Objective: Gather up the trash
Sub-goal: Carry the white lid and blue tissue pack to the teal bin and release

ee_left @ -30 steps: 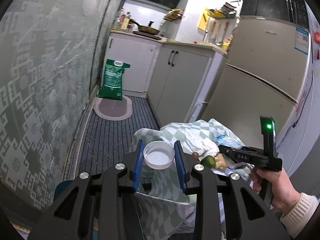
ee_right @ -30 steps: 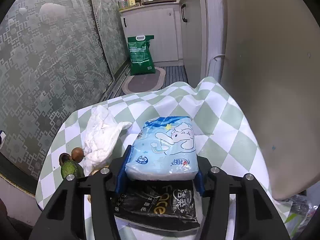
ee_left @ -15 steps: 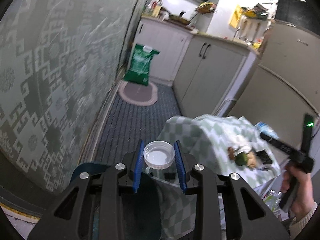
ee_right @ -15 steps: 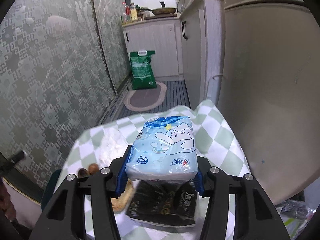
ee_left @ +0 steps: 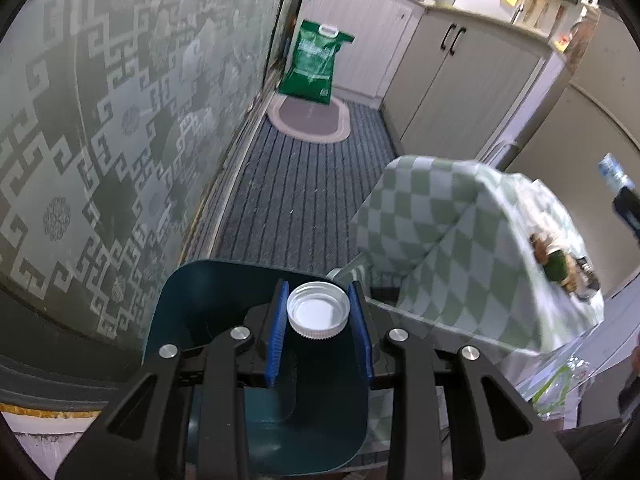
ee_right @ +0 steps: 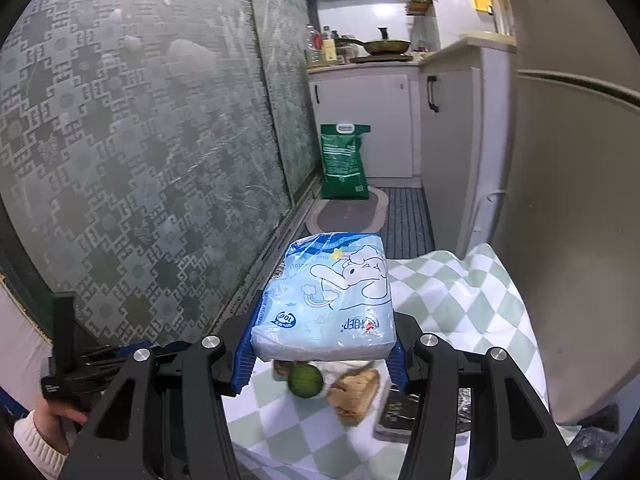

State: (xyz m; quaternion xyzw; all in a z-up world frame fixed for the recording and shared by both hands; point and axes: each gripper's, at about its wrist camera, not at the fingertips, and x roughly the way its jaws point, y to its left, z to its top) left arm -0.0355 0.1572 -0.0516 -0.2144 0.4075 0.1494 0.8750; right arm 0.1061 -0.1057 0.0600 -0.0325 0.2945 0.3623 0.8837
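Both grippers still clamped: left gripper (ee_left: 319,322) dropped its lid (ee_left: 318,310) over the bin (ee_left: 188,292), right gripper (ee_right: 322,350) lifted the tissue pack (ee_right: 330,300) off the table (ee_right: 472,300).

Home kitchen, cabinets (ee_left: 460,92), frying pan (ee_right: 386,45)

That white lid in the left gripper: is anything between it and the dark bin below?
Nothing visible. The white lid, pinched in the left gripper, hangs over the open mouth of the dark teal bin. The checked tablecloth lies off to the right of the bin's opening, not across it.
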